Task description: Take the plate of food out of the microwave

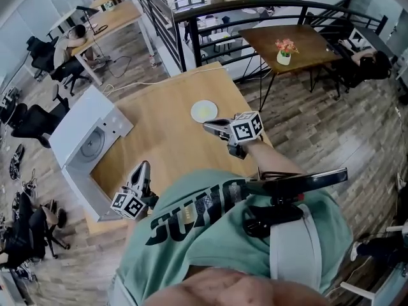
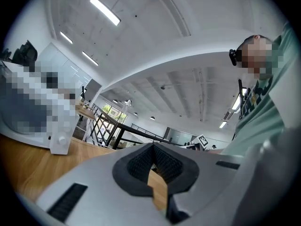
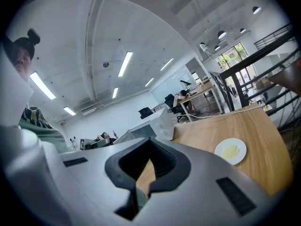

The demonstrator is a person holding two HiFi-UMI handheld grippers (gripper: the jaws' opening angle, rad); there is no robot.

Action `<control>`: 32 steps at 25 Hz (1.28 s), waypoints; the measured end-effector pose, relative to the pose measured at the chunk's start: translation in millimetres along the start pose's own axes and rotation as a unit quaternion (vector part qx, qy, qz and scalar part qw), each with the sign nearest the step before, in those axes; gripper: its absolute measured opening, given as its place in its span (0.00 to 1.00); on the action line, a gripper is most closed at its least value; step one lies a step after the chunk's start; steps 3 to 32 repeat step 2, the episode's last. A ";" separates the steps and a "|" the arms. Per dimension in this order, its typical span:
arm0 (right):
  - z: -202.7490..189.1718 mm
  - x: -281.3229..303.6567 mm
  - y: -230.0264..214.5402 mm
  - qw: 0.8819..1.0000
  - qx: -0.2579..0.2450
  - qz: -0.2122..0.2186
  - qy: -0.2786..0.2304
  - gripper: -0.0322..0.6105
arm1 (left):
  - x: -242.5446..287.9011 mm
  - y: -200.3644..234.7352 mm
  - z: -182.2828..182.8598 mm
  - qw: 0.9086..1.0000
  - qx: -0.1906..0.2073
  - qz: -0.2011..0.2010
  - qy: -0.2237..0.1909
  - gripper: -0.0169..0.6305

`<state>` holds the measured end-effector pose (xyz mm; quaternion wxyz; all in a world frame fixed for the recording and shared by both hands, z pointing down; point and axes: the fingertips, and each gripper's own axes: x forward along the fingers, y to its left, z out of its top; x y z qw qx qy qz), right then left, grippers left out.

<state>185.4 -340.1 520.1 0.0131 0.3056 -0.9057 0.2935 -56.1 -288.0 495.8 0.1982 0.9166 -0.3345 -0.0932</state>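
Note:
A white plate (image 1: 204,111) with pale yellow food lies on the wooden table (image 1: 166,145), outside the white microwave (image 1: 89,142) at the table's left end. The microwave's cavity faces me and shows a bare round turntable. My right gripper (image 1: 208,127) hovers just near of the plate, shut and holding nothing. In the right gripper view the plate (image 3: 230,150) lies to the right of the shut right gripper (image 3: 149,141), with the microwave (image 3: 155,124) beyond. My left gripper (image 1: 143,167) is over the table's near edge, to the right of the microwave. In its own view the left gripper (image 2: 153,147) is shut and empty.
A black railing (image 1: 255,14) runs behind the table, with a drop to a lower floor. A brown table (image 1: 293,43) with a flower pot (image 1: 284,51) stands at the back right. Desks and office chairs (image 1: 38,56) fill the left. My body presses against the table's near edge.

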 end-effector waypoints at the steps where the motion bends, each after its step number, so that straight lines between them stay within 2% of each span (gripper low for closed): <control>1: 0.3 0.4 -0.6 1.000 -0.001 0.001 0.000 0.06 | -0.5 0.6 -0.5 1.000 0.000 0.001 -0.002 0.02; 32: 0.7 0.8 -1.2 1.000 -0.003 0.002 0.001 0.06 | -0.9 1.2 -1.0 1.000 0.000 0.001 -0.004 0.02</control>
